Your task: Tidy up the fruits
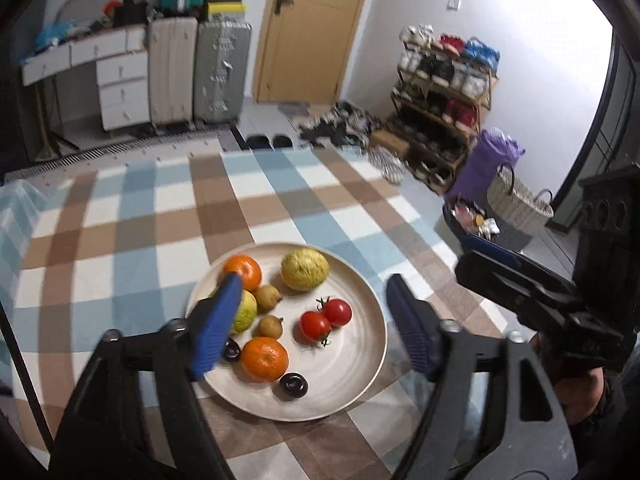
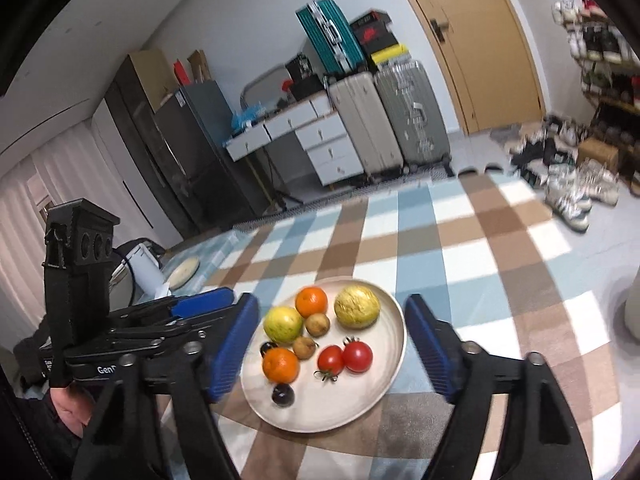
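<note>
A round beige plate (image 1: 360,364) (image 2: 384,384) sits on the checked tablecloth. It holds two oranges (image 1: 265,358) (image 2: 281,365), a yellow-green citrus (image 1: 305,269) (image 2: 357,306), a green-yellow fruit (image 1: 246,312) (image 2: 283,323), two small brown fruits (image 1: 270,326) (image 2: 305,347), two red tomatoes (image 1: 315,325) (image 2: 357,356) and two dark plums (image 1: 294,385) (image 2: 283,394). My left gripper (image 1: 312,316) is open and empty above the plate. My right gripper (image 2: 332,344) is open and empty above the plate too. The right gripper's body shows at the right of the left wrist view (image 1: 532,296).
The checked tablecloth (image 1: 160,220) covers the table. A second small plate (image 2: 183,270) lies at the table's far left. Suitcases (image 1: 200,72), a drawer unit (image 1: 120,92), a shoe rack (image 1: 444,92) and a woven basket (image 1: 516,200) stand on the floor beyond.
</note>
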Demonstrator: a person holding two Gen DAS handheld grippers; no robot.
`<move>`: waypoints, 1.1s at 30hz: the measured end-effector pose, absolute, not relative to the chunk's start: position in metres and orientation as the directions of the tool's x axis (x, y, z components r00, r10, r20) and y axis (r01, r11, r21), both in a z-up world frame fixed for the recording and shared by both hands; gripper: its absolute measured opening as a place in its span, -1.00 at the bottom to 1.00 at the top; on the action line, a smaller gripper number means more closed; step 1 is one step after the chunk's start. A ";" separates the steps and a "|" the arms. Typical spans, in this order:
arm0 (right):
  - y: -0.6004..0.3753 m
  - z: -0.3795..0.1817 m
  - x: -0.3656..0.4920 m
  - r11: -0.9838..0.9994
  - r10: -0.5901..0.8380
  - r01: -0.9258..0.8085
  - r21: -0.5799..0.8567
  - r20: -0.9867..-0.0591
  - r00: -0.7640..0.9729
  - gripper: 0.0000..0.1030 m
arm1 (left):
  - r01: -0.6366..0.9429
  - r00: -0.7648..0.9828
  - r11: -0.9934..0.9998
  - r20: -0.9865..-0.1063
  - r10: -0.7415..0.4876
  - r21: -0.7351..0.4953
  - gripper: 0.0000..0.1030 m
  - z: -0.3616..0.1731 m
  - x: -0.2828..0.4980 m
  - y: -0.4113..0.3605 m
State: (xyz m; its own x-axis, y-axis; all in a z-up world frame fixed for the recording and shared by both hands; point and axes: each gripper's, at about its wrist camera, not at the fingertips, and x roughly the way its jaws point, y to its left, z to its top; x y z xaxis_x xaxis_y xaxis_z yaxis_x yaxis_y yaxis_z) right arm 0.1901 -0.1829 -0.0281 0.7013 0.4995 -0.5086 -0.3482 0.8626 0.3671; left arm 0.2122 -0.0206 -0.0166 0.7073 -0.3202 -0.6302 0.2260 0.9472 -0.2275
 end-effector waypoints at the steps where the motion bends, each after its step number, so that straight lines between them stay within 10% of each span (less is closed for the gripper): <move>1: -0.182 -0.021 0.184 0.871 0.486 -0.348 0.347 -0.497 0.719 0.71 | 0.215 0.726 0.951 -0.614 -0.309 -0.223 0.63 -0.009 0.205 -0.018; 9: -0.172 0.019 0.139 0.879 0.474 -0.392 0.273 -0.403 0.783 0.95 | 0.145 0.838 0.979 -0.509 -0.197 -0.142 0.99 0.036 0.151 -0.003; 33: -0.146 0.050 0.036 0.902 0.430 -0.424 0.076 -0.191 0.882 1.00 | -0.002 0.966 0.997 -0.259 -0.019 -0.082 0.99 0.045 0.035 0.034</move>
State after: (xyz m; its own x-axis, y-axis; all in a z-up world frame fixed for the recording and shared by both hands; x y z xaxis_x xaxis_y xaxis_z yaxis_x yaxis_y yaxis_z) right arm 0.0356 -0.1457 0.0502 0.8821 0.4305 -0.1914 -0.4240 0.9025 0.0756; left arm 0.0354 0.0339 0.0445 0.9658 -0.0189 -0.2587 -0.0023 0.9967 -0.0817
